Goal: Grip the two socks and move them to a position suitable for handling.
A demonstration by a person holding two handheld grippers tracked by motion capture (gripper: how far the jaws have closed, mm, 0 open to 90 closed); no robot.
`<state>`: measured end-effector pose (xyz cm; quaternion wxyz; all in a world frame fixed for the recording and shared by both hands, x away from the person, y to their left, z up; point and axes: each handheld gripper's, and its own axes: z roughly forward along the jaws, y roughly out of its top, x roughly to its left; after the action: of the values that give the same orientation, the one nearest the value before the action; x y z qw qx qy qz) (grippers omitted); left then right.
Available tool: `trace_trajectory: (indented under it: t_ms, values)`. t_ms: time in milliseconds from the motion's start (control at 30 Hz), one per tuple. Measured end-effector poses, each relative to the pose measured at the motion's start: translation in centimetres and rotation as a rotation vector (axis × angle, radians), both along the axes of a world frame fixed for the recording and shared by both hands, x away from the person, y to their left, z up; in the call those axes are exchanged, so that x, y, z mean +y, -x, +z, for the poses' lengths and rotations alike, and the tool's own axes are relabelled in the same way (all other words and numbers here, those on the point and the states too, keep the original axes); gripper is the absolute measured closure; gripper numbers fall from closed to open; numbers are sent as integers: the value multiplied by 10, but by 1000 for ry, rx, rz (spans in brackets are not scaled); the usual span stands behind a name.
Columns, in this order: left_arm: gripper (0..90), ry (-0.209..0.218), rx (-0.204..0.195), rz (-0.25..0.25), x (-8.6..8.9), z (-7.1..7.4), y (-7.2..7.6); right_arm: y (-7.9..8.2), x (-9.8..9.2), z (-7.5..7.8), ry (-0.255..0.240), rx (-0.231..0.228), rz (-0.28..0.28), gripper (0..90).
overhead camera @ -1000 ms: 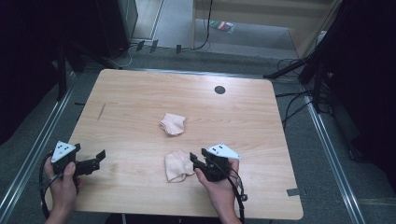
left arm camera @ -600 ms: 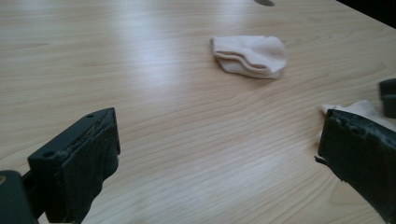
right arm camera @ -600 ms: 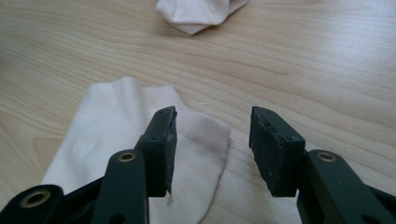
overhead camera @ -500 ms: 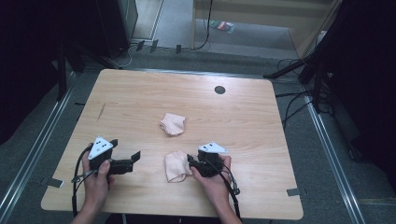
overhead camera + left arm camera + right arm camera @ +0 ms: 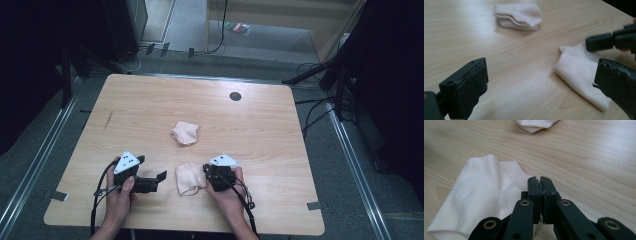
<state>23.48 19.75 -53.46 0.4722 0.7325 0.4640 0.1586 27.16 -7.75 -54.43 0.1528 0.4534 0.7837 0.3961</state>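
No brand, label or readable writing shows on anything here; the grey three-cornered plates on the claws carry only a few dark dots. Counted: two pale cloths, two claws, two hands, one table [image 5: 280,125] of light wood, one small dark round spot [image 5: 235,96] near the table's far edge, and a small red-and-green item [image 5: 239,27] on the floor beyond, too small to read.

The near cloth [image 5: 189,178] lies flat on the table close to the person's edge, between the two claws. The right claw [image 5: 206,172] has just been closing and its jaws now meet on that cloth's right edge; in the right gripper view the jaws stand pressed together with the ribbed hem [image 5: 511,173] of the cloth running under their tips.

The left claw [image 5: 159,181] is just left of the same cloth, not touching it, its jaws wide apart with nothing between them but bare table.

The far cloth [image 5: 185,133], folded into a small bundle, lies near the table's middle, well apart from both claws
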Motion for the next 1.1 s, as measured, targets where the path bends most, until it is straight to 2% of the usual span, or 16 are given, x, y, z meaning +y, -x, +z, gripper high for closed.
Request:
trace_trajectory:
  t_ms: [33,133,267,300,400,567,633,733,833,867,933,967,1000,1033,1067,1100]
  values:
    - [0,-9,26,-47,-12,-4,5,1,1,5,-14,-3,2,888]
    - [0,-31,53,-96,-27,-7,9,3,2,14,-35,-17,18,889]
    - [0,-83,67,-129,-45,-10,12,7,4,26,-63,-28,29,889]
    - [0,-121,77,-108,-51,-12,12,8,4,28,-65,-34,34,889]
    - [30,-164,107,-103,-61,-15,14,10,4,35,-101,-28,43,889]
    - [59,-198,120,-85,-71,-18,14,15,6,47,-129,-35,69,889]
    - [267,-221,86,-59,-71,-16,14,17,7,52,-136,-42,80,889]
    - [614,-196,70,-68,-67,-16,14,18,5,55,-164,-35,76,890]
    - [835,-196,52,-51,-61,-15,12,19,3,58,-175,-55,70,892]
    - [835,-187,38,-34,-56,-12,11,19,3,58,-175,-55,70,892]
    - [866,-193,-53,66,-39,3,12,20,3,60,-201,-68,66,895]
    - [868,-193,-53,66,-39,3,12,20,3,60,-201,-68,66,895]
    - [868,-256,-185,141,-32,19,19,20,4,60,-243,-66,69,896]
    - [867,-256,-185,141,-32,19,19,20,4,60,-243,-66,69,896]
    - [867,-335,-327,160,-34,32,30,20,6,59,-264,-59,81,896]
    - [867,-335,-327,160,-34,32,30,20,6,59,-264,-59,81,896]
